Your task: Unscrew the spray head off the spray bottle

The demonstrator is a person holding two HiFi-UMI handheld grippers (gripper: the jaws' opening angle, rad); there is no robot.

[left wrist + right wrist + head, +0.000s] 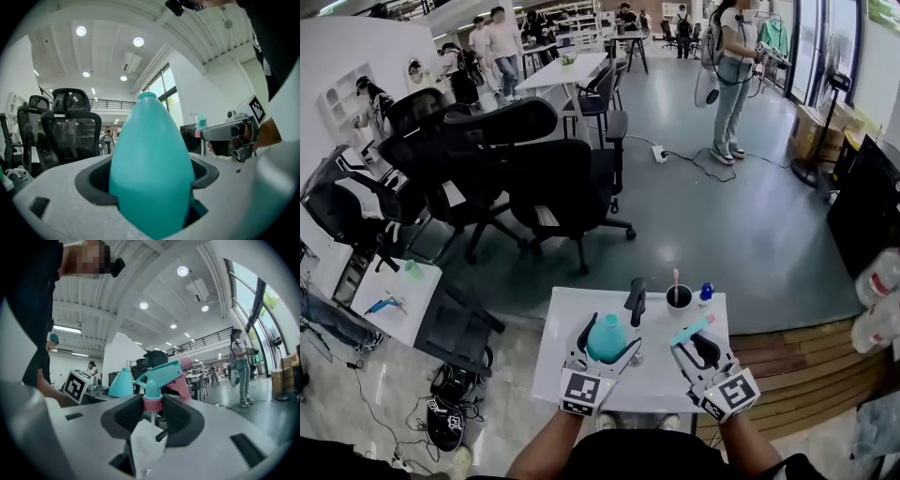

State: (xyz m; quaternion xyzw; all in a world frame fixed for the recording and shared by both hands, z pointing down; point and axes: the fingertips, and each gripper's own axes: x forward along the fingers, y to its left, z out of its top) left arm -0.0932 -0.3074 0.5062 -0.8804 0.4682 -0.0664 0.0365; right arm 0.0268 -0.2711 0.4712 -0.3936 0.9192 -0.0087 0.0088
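The teal bottle (606,337) has no spray head on its neck. My left gripper (609,337) is shut on its body and holds it upright over the white table (572,384). In the left gripper view the bottle (150,173) fills the space between the jaws, with its bare neck at the top. My right gripper (694,345) is shut on the pink collar of the teal and pink spray head (692,329), apart from the bottle and to its right. In the right gripper view the spray head (157,378) stands between the pads, its tube hanging below, and the bottle (121,384) shows to its left.
At the table's far edge stand a dark mug (679,298) with a pink stick in it, a small blue bottle (705,292) and a black upright object (636,302). Black office chairs (553,178) crowd the floor beyond. A person (731,75) stands far off on the right.
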